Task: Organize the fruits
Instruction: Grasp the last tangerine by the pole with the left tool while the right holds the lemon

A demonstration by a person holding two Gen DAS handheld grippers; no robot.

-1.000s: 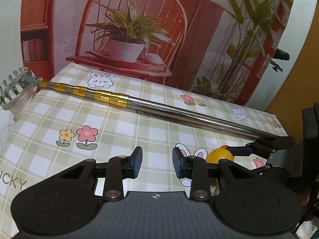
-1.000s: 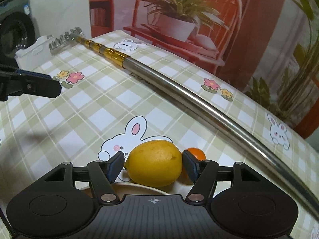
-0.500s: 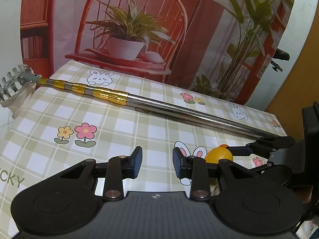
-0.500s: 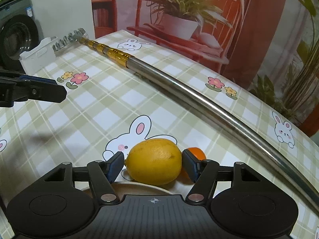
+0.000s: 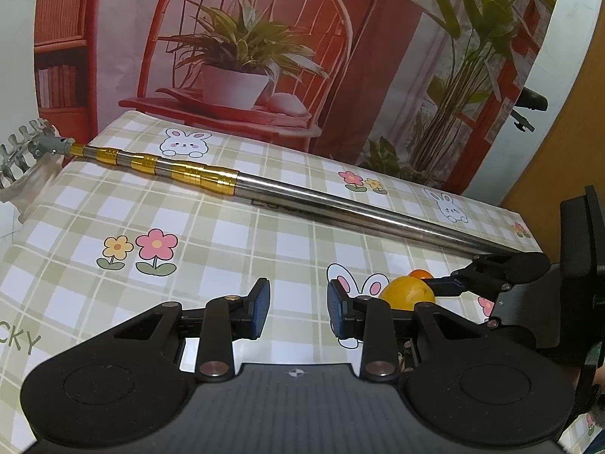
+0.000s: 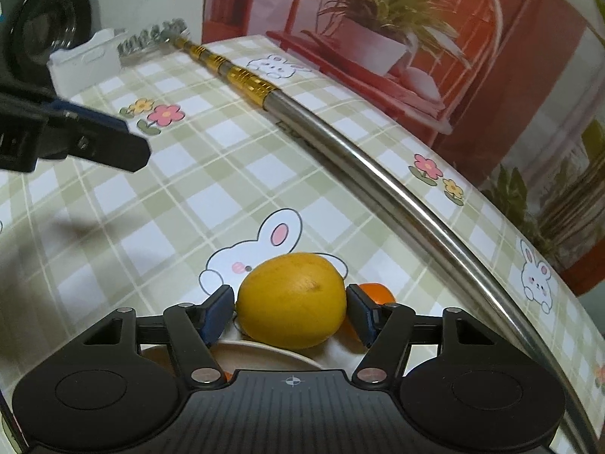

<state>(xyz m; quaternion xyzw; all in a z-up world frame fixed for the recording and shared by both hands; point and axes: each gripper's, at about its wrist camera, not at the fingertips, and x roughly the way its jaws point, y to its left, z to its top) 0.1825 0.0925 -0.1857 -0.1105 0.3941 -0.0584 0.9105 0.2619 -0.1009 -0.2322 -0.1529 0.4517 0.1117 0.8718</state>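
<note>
On the table, largest first: checked tablecloth [image 5: 242,234], green and white, printed with rabbits and flowers, covering the whole top.

Telescopic pole [image 5: 340,208], steel with gold-banded sections, lying diagonally across the far half of the cloth; its toothed grey head [image 5: 22,147] overhangs the far-left edge by a white bin [image 6: 87,60].

Left gripper [image 5: 297,308], black with blue pads, held above bare cloth at the near-left side; jaws parted with a clear gap between them, nothing in them.

Right gripper [image 6: 290,312], same make, at the near-right side; its two blue pads press against either side of a lemon, so it has a firm hold.

Shallow pale dish [image 6: 264,350], only its rim visible just beneath the right gripper; contents cannot be made out.

Lemon [image 6: 291,299], yellow, held between the right gripper's pads above the far rim of the dish and over a printed rabbit.

Small orange fruit [image 6: 374,291], resting on the cloth just behind the right-hand pad, close to the lemon; whether they touch cannot be told.
</note>
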